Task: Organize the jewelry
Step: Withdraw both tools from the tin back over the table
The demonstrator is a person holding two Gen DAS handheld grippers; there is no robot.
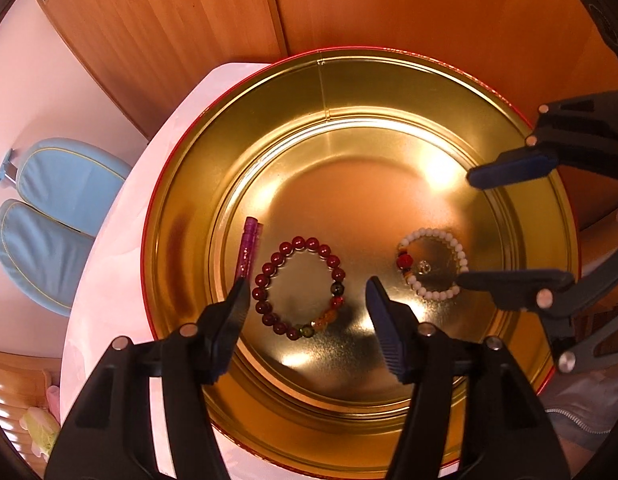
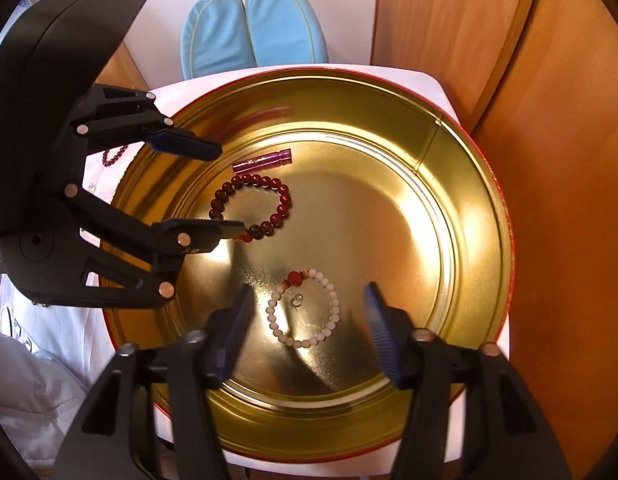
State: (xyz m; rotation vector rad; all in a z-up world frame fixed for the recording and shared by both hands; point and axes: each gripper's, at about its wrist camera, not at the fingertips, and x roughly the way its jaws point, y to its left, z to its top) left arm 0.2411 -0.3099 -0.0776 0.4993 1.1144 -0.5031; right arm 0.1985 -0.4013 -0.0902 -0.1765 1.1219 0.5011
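Left wrist view, bracelets point(image 1: 299, 286) mid-tin point(image 1: 181, 216), rim clear

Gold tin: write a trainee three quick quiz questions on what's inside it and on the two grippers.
1. True or false: the dark red bracelet lies inside the gold tin.
2. Which gripper hangs over the white bracelet: A left gripper, B right gripper?
3. What lies beside the dark red bracelet, on the side away from the white one?

Key: 1 true. 2 B. 3 the purple tube.
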